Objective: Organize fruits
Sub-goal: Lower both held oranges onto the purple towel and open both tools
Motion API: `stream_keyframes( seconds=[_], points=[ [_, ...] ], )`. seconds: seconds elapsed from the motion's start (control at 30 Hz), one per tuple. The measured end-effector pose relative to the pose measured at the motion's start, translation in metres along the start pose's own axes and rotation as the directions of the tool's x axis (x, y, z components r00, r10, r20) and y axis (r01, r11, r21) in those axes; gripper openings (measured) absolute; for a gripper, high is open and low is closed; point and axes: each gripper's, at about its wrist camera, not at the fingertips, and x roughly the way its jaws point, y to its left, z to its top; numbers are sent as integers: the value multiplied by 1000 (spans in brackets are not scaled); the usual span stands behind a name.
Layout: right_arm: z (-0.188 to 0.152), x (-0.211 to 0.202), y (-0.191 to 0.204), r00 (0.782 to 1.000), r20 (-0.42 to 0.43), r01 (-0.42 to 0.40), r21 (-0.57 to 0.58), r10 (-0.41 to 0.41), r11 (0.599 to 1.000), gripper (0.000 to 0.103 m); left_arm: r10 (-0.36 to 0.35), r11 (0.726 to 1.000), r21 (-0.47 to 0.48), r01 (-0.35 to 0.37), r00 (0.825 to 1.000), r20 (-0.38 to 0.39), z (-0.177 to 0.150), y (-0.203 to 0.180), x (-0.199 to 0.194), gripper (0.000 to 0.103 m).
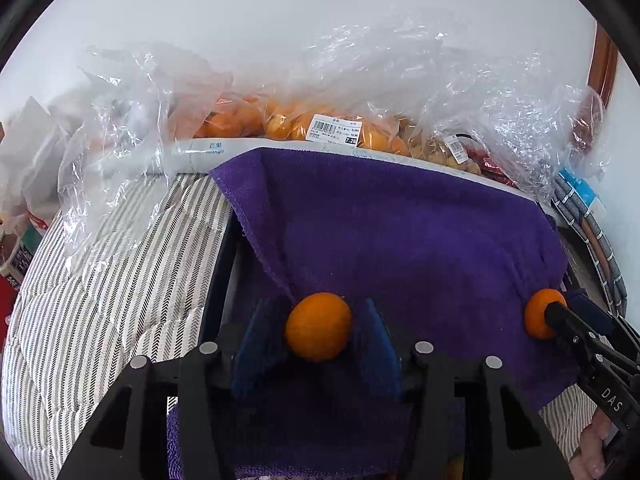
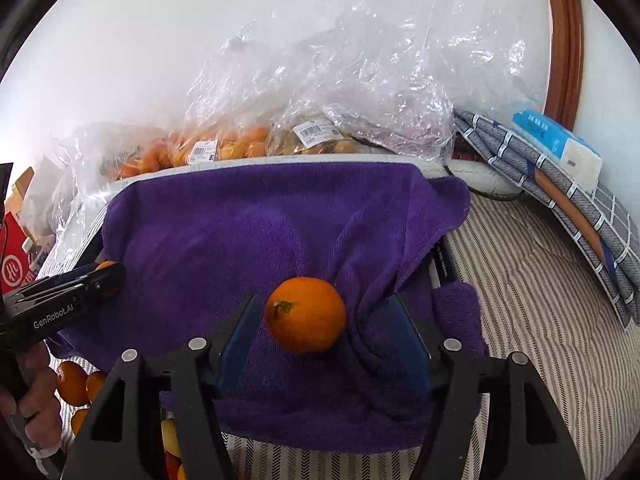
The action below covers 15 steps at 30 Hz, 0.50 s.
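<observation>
Two grippers working over a purple towel (image 1: pixel 400 232). The left gripper (image 1: pixel 319 326) is pinching an orange (image 1: pixel 319 326) between its pads, stem hidden. The right gripper (image 2: pixel 316 320) is standing spread around a second orange (image 2: pixel 306 314), its left pad apart from the fruit and its right pad's contact unclear, stem pointing left. Bagged fruit (image 2: pixel 224 144) is lying behind, blurred by plastic.
</observation>
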Motion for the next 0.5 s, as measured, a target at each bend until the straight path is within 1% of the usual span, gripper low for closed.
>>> stream_keyframes(
  seconds=[0.17, 0.3, 0.4, 0.5],
  points=[
    [0, -9, -1, 999, 42, 9, 23, -10, 1000, 67, -23, 1000, -6, 23, 999, 26, 0, 0, -8, 54],
    [-1, -13, -1, 998, 60, 19, 24, -20, 1000, 67, -14, 1000, -7, 14, 998, 53, -1, -1, -16, 54],
    [0, -15, -4, 999, 46, -27, 43, 25, 999, 67, -4, 1000, -12, 5, 997, 80, 0, 0, -24, 54],
    [0, -22, -2, 997, 73, -32, 47, 28, 998, 67, 2, 1000, -6, -2, 995, 101, 1, -2, -30, 54]
  ],
)
